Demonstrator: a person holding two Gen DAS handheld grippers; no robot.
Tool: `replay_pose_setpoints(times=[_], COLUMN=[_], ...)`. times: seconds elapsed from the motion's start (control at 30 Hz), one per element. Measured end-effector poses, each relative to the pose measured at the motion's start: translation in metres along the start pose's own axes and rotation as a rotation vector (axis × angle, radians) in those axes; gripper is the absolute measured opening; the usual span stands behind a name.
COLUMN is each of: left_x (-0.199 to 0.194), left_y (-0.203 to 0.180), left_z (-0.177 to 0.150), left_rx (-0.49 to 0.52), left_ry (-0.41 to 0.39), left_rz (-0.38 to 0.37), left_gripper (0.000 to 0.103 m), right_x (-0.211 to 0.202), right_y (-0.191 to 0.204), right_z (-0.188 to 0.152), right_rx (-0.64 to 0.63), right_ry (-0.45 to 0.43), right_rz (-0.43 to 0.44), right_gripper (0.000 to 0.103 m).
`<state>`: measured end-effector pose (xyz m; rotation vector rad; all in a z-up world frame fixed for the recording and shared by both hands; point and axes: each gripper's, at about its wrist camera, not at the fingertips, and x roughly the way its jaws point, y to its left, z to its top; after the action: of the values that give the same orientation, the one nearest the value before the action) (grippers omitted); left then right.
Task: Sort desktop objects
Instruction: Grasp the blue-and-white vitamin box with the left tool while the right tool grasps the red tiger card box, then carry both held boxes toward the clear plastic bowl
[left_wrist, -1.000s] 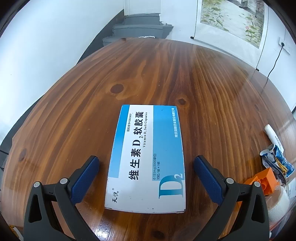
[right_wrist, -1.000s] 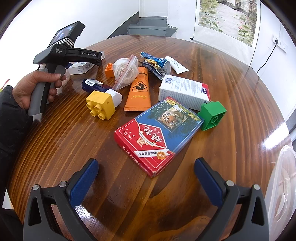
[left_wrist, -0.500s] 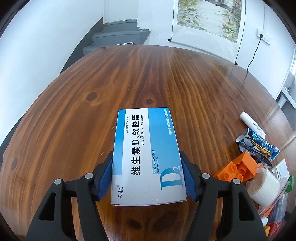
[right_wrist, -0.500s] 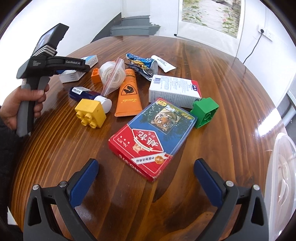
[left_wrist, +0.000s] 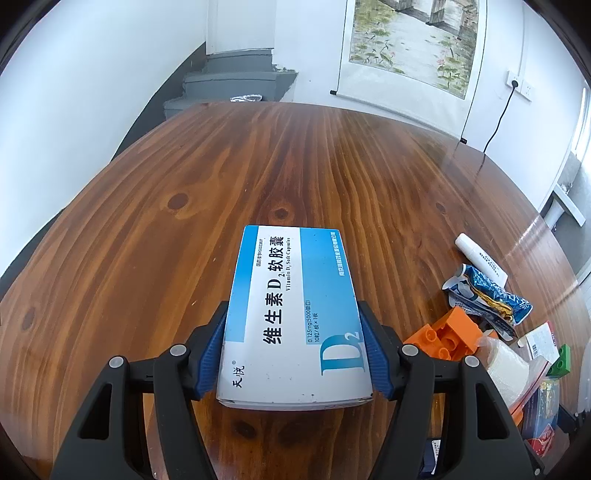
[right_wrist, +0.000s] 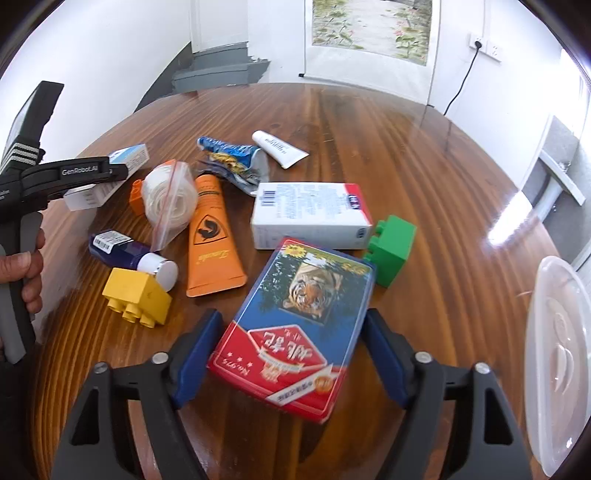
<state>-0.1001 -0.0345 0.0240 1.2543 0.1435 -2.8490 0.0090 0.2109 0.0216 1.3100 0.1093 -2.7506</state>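
My left gripper (left_wrist: 293, 350) is shut on a blue and white vitamin D box (left_wrist: 291, 314) and holds it just above the brown wooden table (left_wrist: 184, 184). In the right wrist view that box (right_wrist: 110, 173) shows in the left gripper at the far left. My right gripper (right_wrist: 291, 354) has closed in around a red and blue card box with a tiger picture (right_wrist: 295, 328). Its pads (right_wrist: 197, 354) sit at the box's sides; contact is unclear.
A pile lies mid-table: yellow brick (right_wrist: 138, 295), orange tube (right_wrist: 210, 236), white medicine box (right_wrist: 310, 214), green brick (right_wrist: 391, 247), bagged white roll (right_wrist: 168, 195), dark blue bottle (right_wrist: 129, 254), orange brick (left_wrist: 450, 332), white tube (right_wrist: 279, 147), blue wrapper (right_wrist: 232, 158). A clear plastic tub (right_wrist: 554, 362) stands at the right.
My left gripper closed on the vitamin D box and lifted it. My right gripper moved forward over the card box and its jaws narrowed around it.
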Motion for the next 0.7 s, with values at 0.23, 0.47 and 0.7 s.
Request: replay_pose_setpoints(times=[0.23, 0.47, 0.7], left_x=[-0.013, -0.027, -0.04], left_y=[-0.005, -0.02, -0.036], left_z=[0.001, -0.003, -0.007], left_rx=[-0.005, 0.024, 0.053], left_ry=[-0.026, -0.052, -0.073], left_rz=[-0.035, -0.07, -0.121], left_gripper=[0.068, 0.068, 0.068], right_x=[-0.016, -0.043, -0.063], right_y=[-0.005, -0.014, -0.039], right_z=[-0.012, -0.027, -0.032], right_rx=[0.007, 0.03, 0.099], right_ry=[-0.043, -0.108, -0.171], right_rz=[0.004, 0.031, -0.001], right_gripper=[0.071, 0.071, 0.071])
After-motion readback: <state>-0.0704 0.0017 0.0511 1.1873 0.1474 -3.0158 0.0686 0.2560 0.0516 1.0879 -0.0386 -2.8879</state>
